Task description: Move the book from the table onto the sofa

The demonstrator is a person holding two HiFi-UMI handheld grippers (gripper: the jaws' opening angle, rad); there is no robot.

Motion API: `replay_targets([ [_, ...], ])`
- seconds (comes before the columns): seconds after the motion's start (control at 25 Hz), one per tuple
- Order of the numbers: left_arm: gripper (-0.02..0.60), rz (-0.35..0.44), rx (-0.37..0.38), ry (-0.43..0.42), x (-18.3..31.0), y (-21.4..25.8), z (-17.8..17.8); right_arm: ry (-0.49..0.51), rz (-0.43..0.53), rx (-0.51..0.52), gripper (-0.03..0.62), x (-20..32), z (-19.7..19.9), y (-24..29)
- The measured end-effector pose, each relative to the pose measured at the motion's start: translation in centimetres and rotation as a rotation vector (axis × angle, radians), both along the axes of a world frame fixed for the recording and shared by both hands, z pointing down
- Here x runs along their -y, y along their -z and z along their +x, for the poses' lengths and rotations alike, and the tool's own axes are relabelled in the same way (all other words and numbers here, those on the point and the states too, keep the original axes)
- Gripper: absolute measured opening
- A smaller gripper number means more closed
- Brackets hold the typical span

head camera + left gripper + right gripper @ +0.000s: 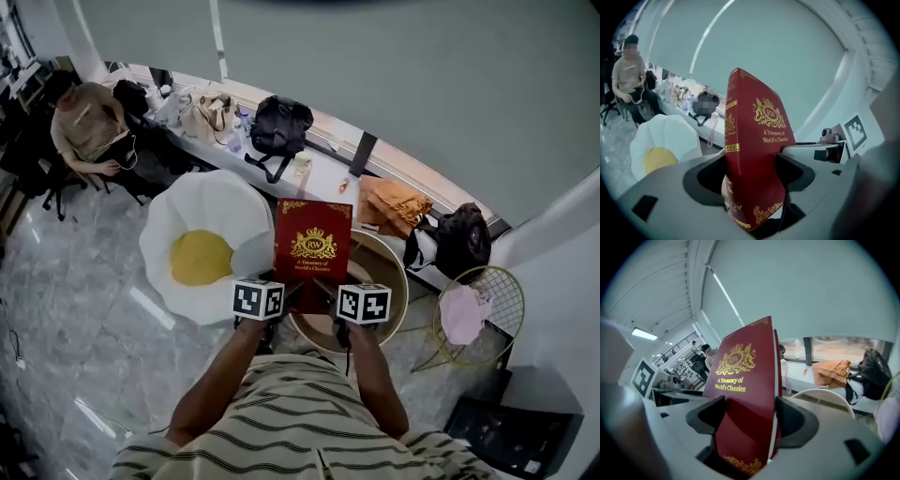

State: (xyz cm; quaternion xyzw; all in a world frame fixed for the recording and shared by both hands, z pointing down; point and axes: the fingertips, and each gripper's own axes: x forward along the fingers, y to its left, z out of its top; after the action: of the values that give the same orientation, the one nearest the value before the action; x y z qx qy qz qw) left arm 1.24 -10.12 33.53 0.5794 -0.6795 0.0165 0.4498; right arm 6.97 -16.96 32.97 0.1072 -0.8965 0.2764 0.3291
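A dark red book [313, 246] with gold print is held in the air, cover up, between the round table [389, 272] and the white flower-shaped sofa [192, 220] with its yellow centre. My left gripper [272, 319] is shut on the book's near left corner, and my right gripper [339, 319] is shut on its near right corner. In the left gripper view the book [752, 159] stands upright between the jaws, spine facing me. The right gripper view shows the book [743, 399] clamped the same way, front cover toward the camera.
A long white bench [319, 169] by the window carries bags, bottles and an orange cloth [394, 202]. A seated person [89, 127] is at the far left. A wire chair [487, 305] with pink cloth stands to the right. The floor is glossy marble.
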Motion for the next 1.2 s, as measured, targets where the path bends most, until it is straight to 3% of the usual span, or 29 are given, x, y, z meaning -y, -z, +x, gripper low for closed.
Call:
replay_targets([
  [0.52,0.334,-0.019,-0.04,0.317,-10.7,-1.7,-5.9,0.316,-0.007,-0.024,0.354,-9.2,-8.4,-1.5],
  [1.2,0.334,-0.035,-0.1,0.565,-22.2,-4.2,-13.7,0.559,-0.031,-0.074,0.354,-20.2,-18.3,-4.3],
])
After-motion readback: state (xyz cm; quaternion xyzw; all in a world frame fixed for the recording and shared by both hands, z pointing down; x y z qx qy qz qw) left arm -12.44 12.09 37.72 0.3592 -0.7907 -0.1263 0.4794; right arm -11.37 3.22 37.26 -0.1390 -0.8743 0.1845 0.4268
